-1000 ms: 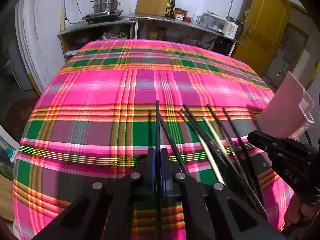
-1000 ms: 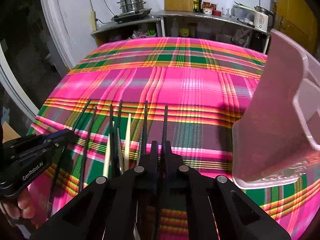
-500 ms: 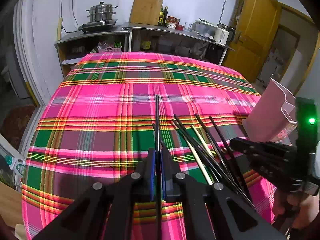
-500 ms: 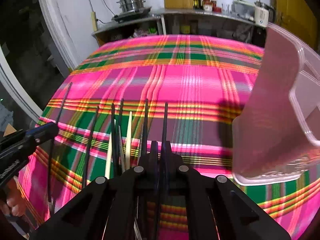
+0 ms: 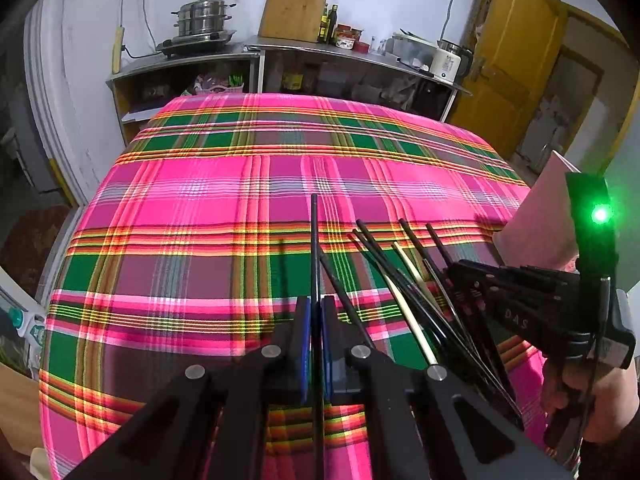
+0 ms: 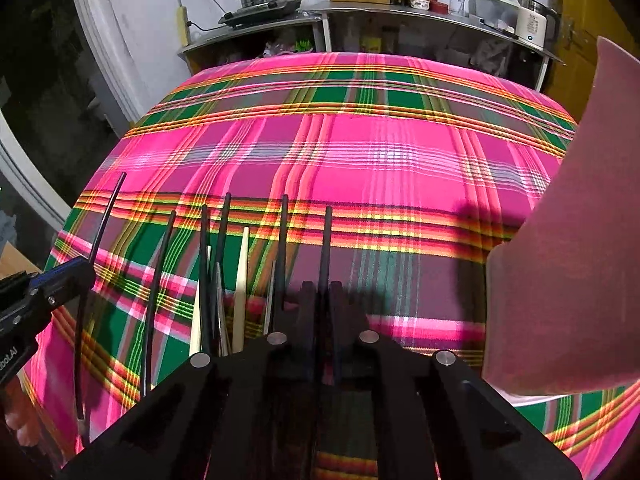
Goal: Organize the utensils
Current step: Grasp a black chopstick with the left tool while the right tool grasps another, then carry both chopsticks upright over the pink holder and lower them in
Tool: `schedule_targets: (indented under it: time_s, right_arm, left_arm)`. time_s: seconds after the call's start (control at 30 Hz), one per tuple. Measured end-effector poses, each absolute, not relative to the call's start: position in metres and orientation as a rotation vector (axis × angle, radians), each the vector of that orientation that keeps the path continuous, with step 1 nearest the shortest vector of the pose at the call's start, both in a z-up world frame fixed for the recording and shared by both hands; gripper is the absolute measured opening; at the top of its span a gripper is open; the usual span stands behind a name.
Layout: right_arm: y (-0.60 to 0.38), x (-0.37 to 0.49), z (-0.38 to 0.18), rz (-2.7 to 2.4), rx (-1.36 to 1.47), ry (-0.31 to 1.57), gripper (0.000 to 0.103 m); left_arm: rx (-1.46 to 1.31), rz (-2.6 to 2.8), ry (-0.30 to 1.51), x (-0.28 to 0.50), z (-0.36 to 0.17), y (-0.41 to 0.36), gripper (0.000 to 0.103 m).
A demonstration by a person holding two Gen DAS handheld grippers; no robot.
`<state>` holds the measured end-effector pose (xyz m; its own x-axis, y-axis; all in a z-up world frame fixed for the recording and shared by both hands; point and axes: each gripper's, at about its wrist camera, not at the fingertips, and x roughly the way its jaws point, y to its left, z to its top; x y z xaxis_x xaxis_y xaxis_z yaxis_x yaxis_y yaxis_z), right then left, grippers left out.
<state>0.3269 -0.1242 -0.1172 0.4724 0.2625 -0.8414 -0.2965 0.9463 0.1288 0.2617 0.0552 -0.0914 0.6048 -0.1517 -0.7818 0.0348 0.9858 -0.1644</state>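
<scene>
My left gripper (image 5: 316, 312) is shut on a black chopstick (image 5: 315, 240) and holds it above the plaid cloth. My right gripper (image 6: 322, 296) is shut on another black chopstick (image 6: 326, 240), also lifted. Several black chopsticks (image 5: 404, 280) and pale ones (image 6: 241, 280) lie side by side on the cloth between the two grippers. The right gripper also shows at the right of the left wrist view (image 5: 460, 272). The left gripper, with its chopstick (image 6: 98, 232), shows at the left of the right wrist view (image 6: 80, 276).
A translucent pink utensil holder (image 6: 560, 260) stands at the table's right side, also seen in the left wrist view (image 5: 540, 224). The table carries a pink and green plaid cloth (image 5: 240, 200). A counter with a steel pot (image 5: 204, 16) and a kettle lies behind.
Both grippers have risen with their chopsticks off the cloth. The right gripper now sits higher and closer beside the left one. The loose chopsticks have not moved.
</scene>
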Motion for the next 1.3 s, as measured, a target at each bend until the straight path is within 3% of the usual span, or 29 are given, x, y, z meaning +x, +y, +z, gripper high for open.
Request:
schedule_targets:
  time_s: [1.3]
  right_arm:
    - [-0.203,0.192,0.061,0.347,0.106,0.662,0.005]
  left_arm:
    - [-0.094,-0.311,0.661,0.189,0.063,-0.009,0.005]
